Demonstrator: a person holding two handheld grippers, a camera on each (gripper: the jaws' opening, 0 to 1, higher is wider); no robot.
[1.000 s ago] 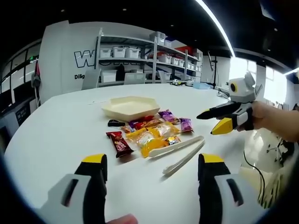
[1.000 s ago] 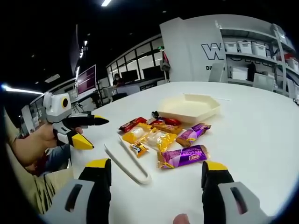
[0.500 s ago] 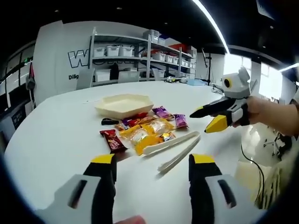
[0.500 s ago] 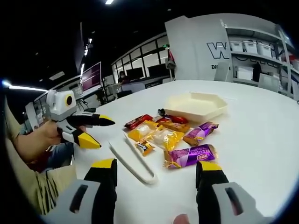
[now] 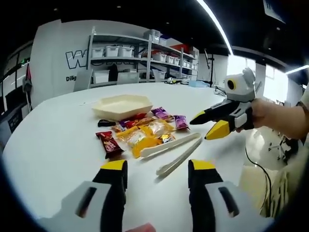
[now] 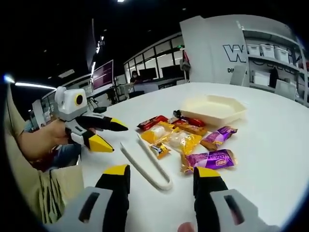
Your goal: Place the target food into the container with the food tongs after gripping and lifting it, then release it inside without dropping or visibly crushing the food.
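Note:
White food tongs (image 5: 173, 153) lie flat on the round white table, just in front of a heap of wrapped snacks (image 5: 143, 133). The heap holds purple packets (image 6: 211, 158), orange and yellow ones (image 6: 159, 133) and a red bar (image 5: 108, 143). Behind it sits a shallow cream hexagonal tray (image 5: 121, 105), nothing in it. My left gripper (image 5: 158, 169) stands open low over the table, short of the tongs (image 6: 146, 162). My right gripper (image 6: 161, 173) is open too. Each shows in the other's view, open and held by a hand: the right gripper (image 5: 201, 129), the left gripper (image 6: 119, 138).
Metal shelves with white bins (image 5: 120, 51) stand behind the table. The table's near edge (image 5: 244, 166) drops off at the right, with a chair base on the floor beyond. A person's sleeve and lap (image 6: 46, 193) lie at the left of the right gripper view.
Both views have drifted a little closer to the tongs and snacks. The jaws of both grippers have narrowed somewhat but stay apart. Nothing on the table has moved.

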